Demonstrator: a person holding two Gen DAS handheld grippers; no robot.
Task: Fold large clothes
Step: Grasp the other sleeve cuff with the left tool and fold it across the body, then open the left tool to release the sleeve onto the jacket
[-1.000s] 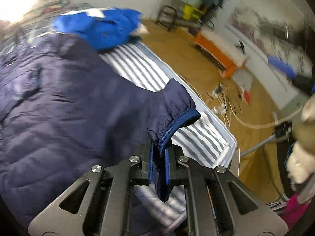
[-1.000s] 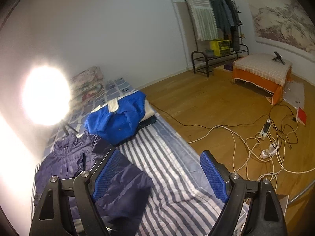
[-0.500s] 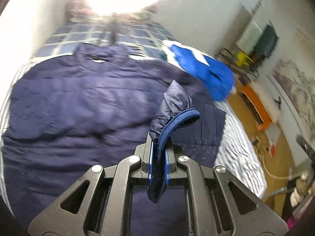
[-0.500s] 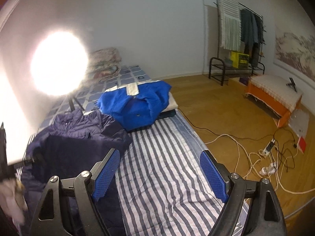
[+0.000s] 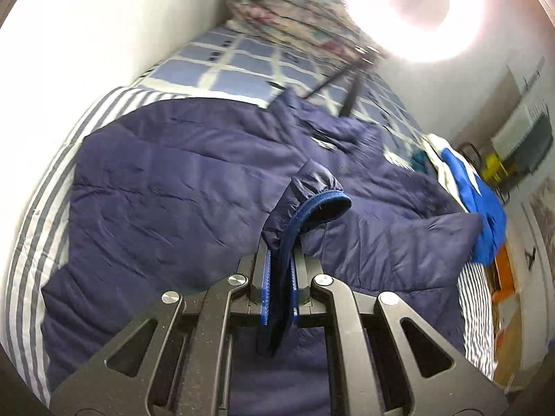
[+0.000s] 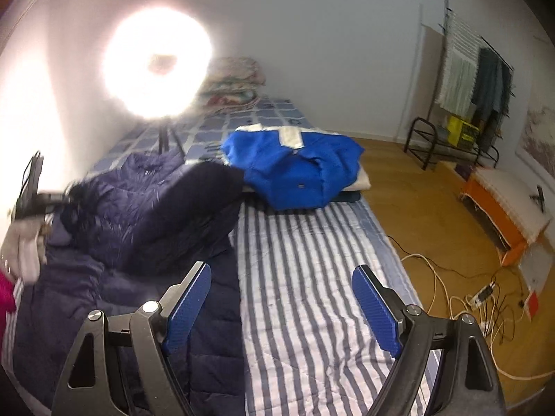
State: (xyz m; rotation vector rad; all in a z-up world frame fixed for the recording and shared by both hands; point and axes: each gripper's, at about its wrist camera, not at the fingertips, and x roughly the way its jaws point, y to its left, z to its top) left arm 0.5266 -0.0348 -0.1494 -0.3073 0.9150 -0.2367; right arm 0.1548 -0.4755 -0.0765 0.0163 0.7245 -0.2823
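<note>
Quilted navy jacket (image 5: 194, 187): ribbed cuff (image 5: 312, 215) clenched in left claw (image 5: 280, 287); right claw (image 6: 281, 308) released.

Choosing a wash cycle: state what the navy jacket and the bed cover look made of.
Navy quilted puffer jacket: apparently thin synthetic shell, slightly shiny, stitched into padded panels; ribbed blue-edged cuff. Grey-and-white striped bed cover: matte, quilted woven fabric, possibly cotton.

Striped bed (image 6: 312, 277): navy puffer jacket (image 5: 180, 180) spread flat, blue garment (image 6: 295, 170) beyond, floral bedding (image 5: 295, 14) at head.
</note>
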